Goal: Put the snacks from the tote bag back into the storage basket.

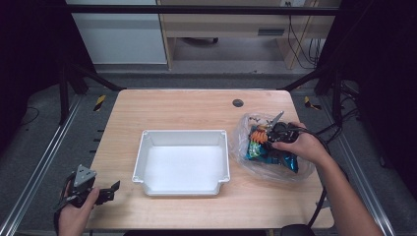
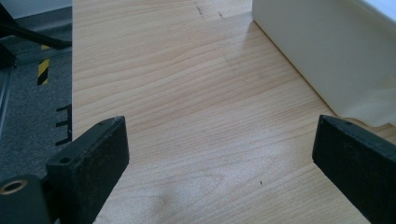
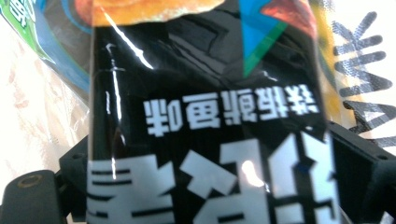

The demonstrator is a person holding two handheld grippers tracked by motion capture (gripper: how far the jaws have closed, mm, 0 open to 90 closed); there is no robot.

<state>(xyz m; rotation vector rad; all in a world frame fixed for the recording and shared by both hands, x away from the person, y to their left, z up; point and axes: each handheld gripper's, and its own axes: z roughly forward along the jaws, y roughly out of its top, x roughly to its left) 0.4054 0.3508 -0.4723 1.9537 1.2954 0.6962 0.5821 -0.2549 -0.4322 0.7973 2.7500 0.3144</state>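
A clear plastic bag (image 1: 243,129) of snack packets lies at the table's right side. My right gripper (image 1: 269,132) reaches into it from the right, among an orange packet (image 1: 259,134) and a blue packet (image 1: 284,160). In the right gripper view a glossy black packet (image 3: 205,84) with white lettering lies across the wide-set jaws of the right gripper (image 3: 210,154) and hides their tips; I see no pinch on it. My left gripper (image 1: 109,191) rests at the table's front left corner. It is open, and bare wood lies between the fingers of the left gripper (image 2: 219,140).
A white, empty plastic tray (image 1: 142,147) sits mid-table; its outer wall (image 2: 327,56) rises just right of the left gripper. A round cable hole (image 1: 238,103) is at the table's back. Black frame rails and cables flank the table.
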